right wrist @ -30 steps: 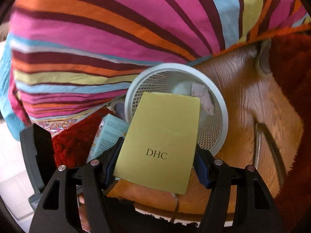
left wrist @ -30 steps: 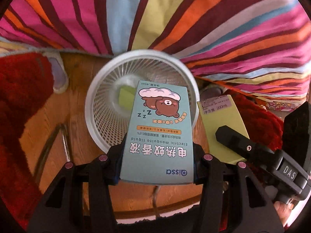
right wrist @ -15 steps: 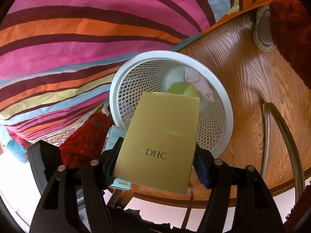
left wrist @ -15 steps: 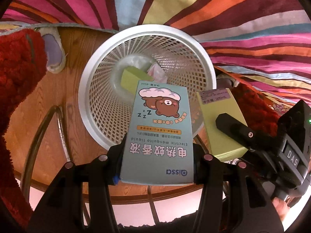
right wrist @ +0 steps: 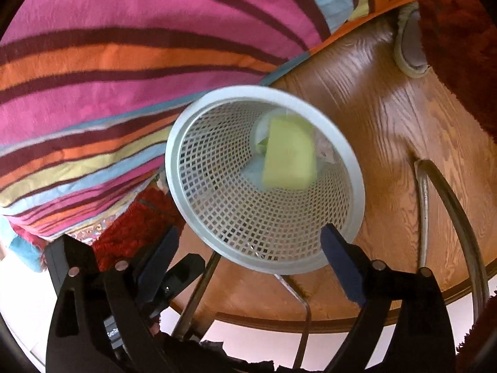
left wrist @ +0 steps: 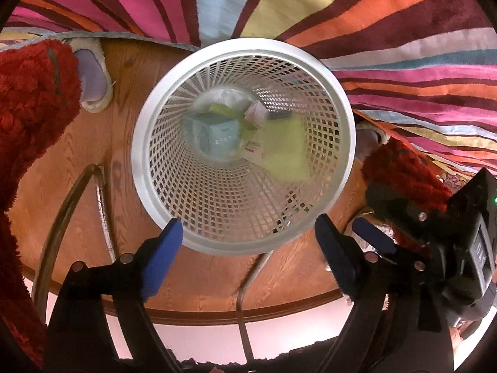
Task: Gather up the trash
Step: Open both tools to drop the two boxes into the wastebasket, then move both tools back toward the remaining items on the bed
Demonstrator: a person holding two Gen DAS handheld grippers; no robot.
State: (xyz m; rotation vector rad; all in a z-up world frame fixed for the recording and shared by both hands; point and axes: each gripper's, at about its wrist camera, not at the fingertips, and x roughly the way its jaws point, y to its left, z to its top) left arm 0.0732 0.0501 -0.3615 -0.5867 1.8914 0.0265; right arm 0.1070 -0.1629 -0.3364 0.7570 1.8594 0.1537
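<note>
Now both grippers, left (left wrist: 245, 242) and right (right wrist: 248, 248), hang spread and empty over white basket (left wrist: 340, 118). Teal box (left wrist: 214, 133) and yellow-green box (right wrist: 289, 152) lie inside.

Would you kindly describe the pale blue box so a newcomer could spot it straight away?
Start at the white mesh wastebasket standing on the round wooden table beside the striped cloth. Look down inside to the bottom: the pale blue box lies left of the yellow-green box, the only blue item among the litter.
</note>
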